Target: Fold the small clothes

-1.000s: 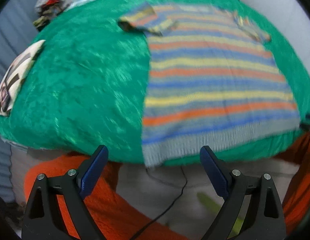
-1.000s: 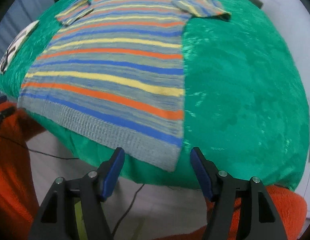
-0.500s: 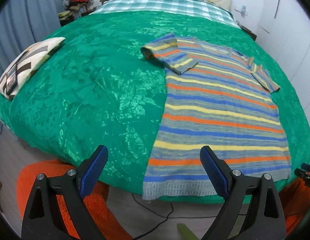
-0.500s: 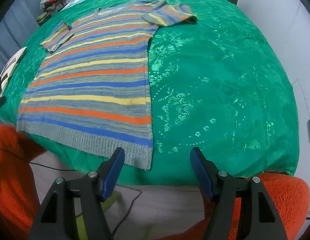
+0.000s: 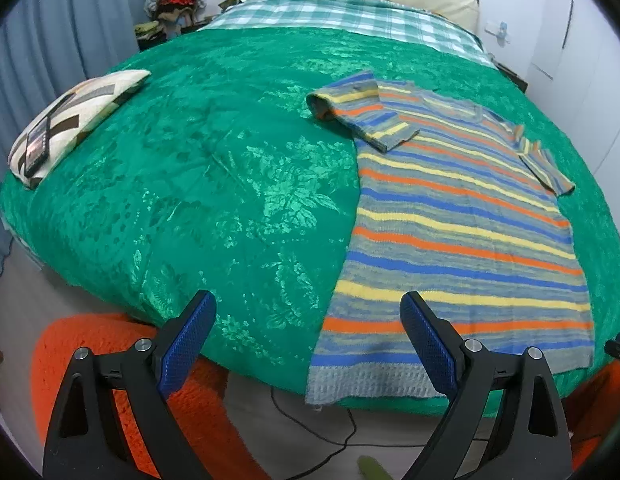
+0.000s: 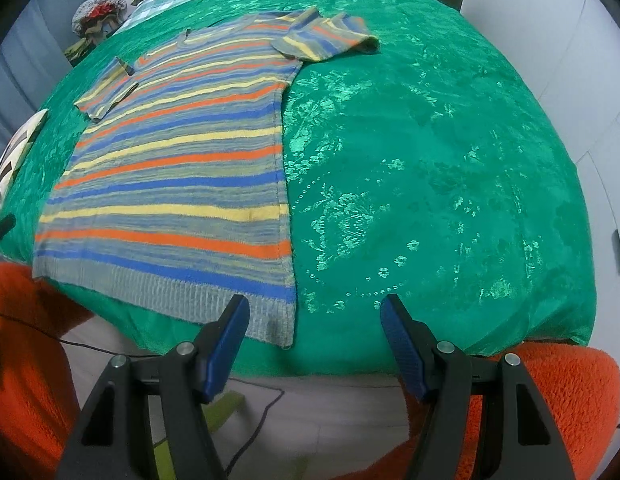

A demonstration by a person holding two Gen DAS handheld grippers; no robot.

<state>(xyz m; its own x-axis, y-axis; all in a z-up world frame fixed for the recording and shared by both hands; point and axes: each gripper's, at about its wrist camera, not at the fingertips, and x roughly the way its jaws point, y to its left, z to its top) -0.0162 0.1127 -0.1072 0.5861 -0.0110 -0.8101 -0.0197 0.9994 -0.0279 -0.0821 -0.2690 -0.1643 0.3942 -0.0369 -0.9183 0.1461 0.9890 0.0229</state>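
Both cameras have pulled back; the striped sweater (image 5: 461,236) lies flat, frame right. Left hand-held gripper (image 5: 308,340) and right hand-held gripper (image 6: 313,338) are released; folding not begun.

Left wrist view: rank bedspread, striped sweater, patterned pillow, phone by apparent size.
1. green bedspread
2. striped sweater
3. patterned pillow
4. phone, lying on the pillow

The pillow sits at the frame edge, so fisheye distortion may shrink it; the order stays clear.
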